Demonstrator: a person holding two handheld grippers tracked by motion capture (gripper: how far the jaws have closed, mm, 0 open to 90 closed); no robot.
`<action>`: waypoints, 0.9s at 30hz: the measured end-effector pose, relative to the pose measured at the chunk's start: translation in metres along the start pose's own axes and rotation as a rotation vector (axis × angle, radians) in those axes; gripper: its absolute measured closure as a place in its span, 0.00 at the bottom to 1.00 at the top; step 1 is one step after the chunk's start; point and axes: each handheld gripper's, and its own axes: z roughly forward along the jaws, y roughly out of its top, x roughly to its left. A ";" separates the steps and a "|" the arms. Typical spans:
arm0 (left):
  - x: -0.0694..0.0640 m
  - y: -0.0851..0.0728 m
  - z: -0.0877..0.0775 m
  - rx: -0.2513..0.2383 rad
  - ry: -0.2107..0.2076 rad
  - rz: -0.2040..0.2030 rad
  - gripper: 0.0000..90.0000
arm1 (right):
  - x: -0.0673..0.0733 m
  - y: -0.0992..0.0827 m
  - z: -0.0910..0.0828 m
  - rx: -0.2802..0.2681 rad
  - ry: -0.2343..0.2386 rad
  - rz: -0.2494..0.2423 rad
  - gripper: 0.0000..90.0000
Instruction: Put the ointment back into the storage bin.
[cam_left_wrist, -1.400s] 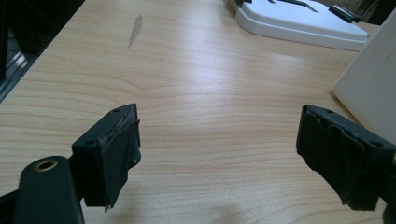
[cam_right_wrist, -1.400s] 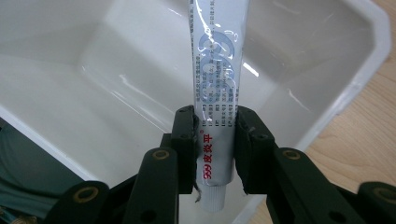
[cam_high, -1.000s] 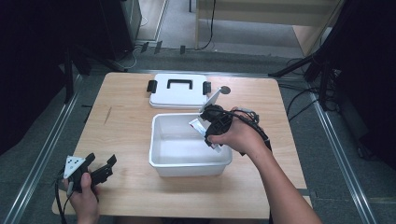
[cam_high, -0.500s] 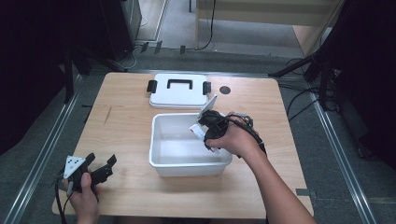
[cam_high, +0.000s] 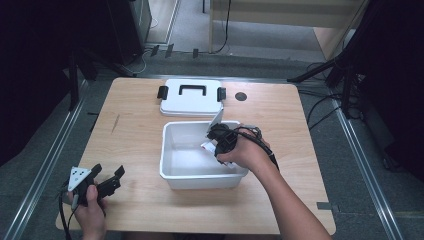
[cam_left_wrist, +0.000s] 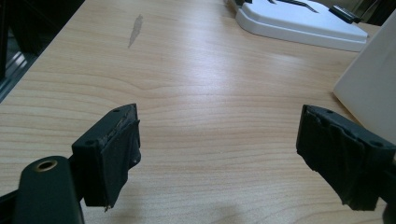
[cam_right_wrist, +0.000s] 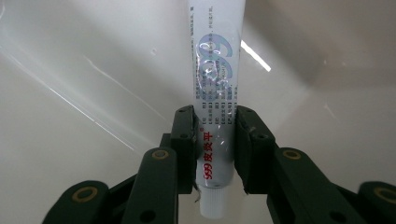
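While my right gripper (cam_right_wrist: 214, 149) hung inside the white bin (cam_high: 172, 172) at the centre of the high view, its fingers (cam_right_wrist: 183, 140) were clamped on a white tube (cam_right_wrist: 215, 79). Seen along that gripper, the tube ran up the middle of the frame, its white cap at the bottom between the fingers and its flat end pointing toward the bin's pale wall. It carried red and blue print, and the fingers pressed it on both sides just above the cap. From above, my right hand (cam_high: 245, 155) sat over the bin's right half, cable looped across it.

My left gripper (cam_high: 102, 180) rested at the lower left of the high view, on the worktop (cam_high: 130, 130) well apart from the bin. Its fingers (cam_left_wrist: 112, 154) stood wide open with nothing between them, bare wood showing in the gap. At the upper right of its own view lay the white lid (cam_high: 191, 97), flat on the worktop just behind the bin, black handle up.
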 end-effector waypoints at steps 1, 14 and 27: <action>0.000 0.000 0.000 0.000 0.000 0.000 0.16 | 0.000 0.001 0.002 0.005 0.001 -0.001 0.80; 0.000 0.000 0.000 -0.003 -0.001 -0.002 0.16 | 0.003 0.005 0.012 0.010 -0.032 -0.016 0.79; 0.000 0.000 0.000 -0.001 -0.001 0.001 0.16 | 0.005 0.003 0.008 -0.036 -0.026 -0.057 0.71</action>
